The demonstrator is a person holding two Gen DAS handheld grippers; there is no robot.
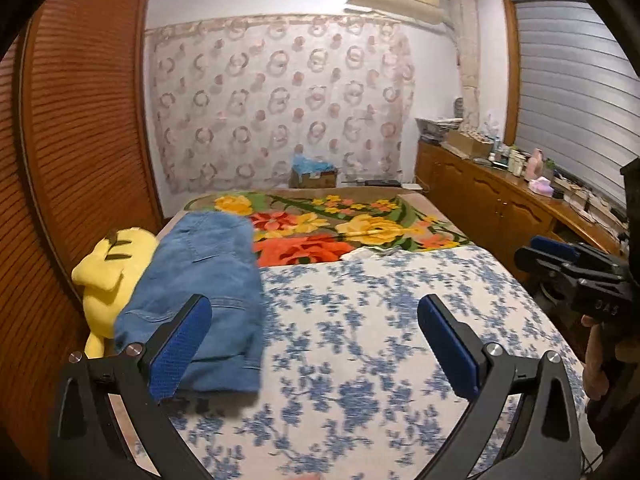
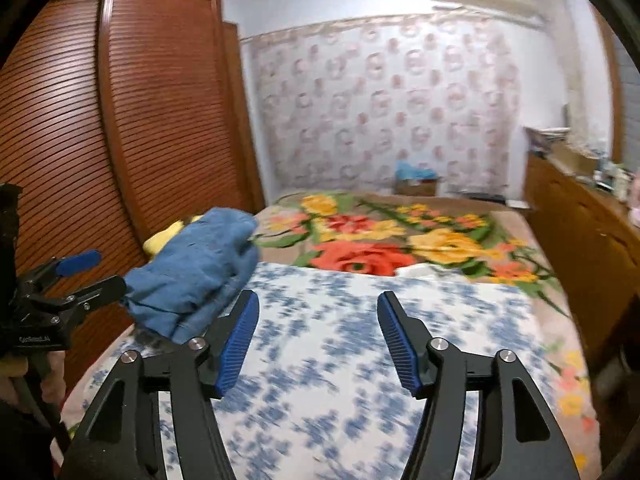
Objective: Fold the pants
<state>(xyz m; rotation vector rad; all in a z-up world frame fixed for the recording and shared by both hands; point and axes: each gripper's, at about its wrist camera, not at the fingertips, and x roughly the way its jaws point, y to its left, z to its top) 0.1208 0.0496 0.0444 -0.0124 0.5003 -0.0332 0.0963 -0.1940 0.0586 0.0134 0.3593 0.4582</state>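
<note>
Folded blue denim pants (image 1: 200, 280) lie in a compact stack on the left side of the bed, partly over a yellow plush toy (image 1: 112, 268). They also show in the right wrist view (image 2: 196, 272). My left gripper (image 1: 316, 308) is open and empty, above the blue-flowered sheet (image 1: 380, 320), its left finger just in front of the pants. My right gripper (image 2: 318, 308) is open and empty over the sheet, to the right of the pants. Each gripper shows in the other's view: the right one (image 1: 560, 256) and the left one (image 2: 80, 272).
A floral blanket (image 1: 340, 224) covers the far half of the bed. A wooden slatted wardrobe (image 1: 80, 120) stands close on the left. A wooden cabinet (image 1: 500, 196) with clutter runs along the right. A cardboard box (image 1: 314, 176) sits behind the bed.
</note>
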